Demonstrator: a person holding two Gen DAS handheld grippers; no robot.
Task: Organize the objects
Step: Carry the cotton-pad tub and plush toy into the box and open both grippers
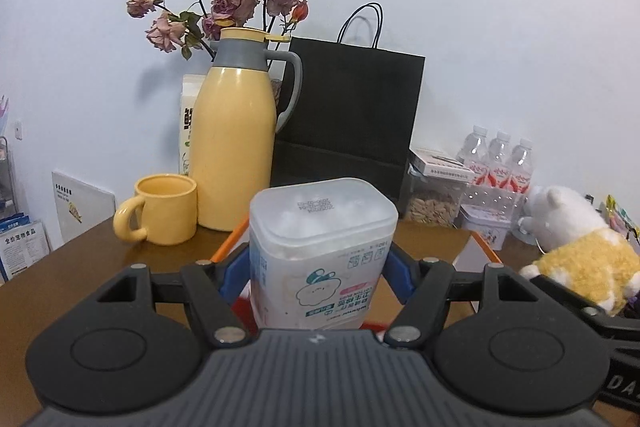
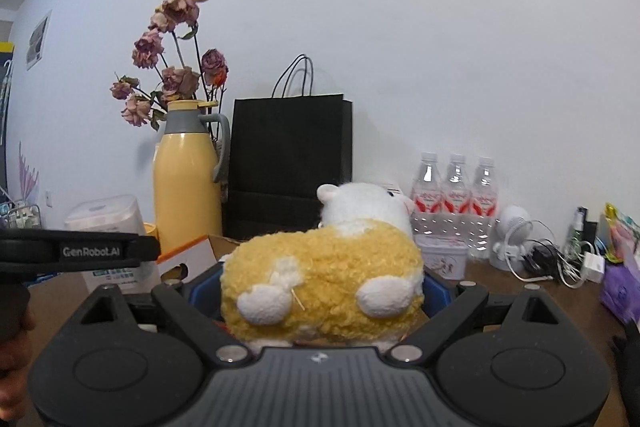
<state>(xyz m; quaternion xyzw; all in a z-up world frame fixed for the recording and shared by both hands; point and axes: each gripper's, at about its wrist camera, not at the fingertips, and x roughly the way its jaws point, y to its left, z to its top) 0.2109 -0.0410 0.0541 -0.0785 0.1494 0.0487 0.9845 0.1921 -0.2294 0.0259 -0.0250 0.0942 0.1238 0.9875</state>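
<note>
Blue pads of the left gripper [image 1: 318,267] clamp a translucent cotton-swab tub [image 1: 322,239] on both sides, tub held inverted, its label upside down. Right gripper [image 2: 322,291] is likewise closed on a yellow-and-white plush toy [image 2: 324,275], blue pads pressed into the fleece at either flank. Both items look clear of the brown table [image 1: 100,255], so my read is the carry step: two objects picked, not yet placed. An open orange-edged box [image 1: 478,251] sits just below and beyond the tub; likely the drop target, but I can't confirm that. Next move calls for holding both grips firm, bringing each item over its slot and lowering before letting go; the plush is soft and could sag or snag on the box rim. Writing: tub label has a cartoon cloud face plus "COTTON BUDS" and Chinese text, inverted; a printed date code on its base is too small to read. "GenRobot.AI" [image 2: 91,251] shows on the left gripper's side seen from the right wrist. Behind: yellow mug [image 1: 164,209], yellow thermos [image 1: 236,143], black paper bag [image 1: 352,115], red-labelled water bottles [image 1: 500,163], label unreadable.
</note>
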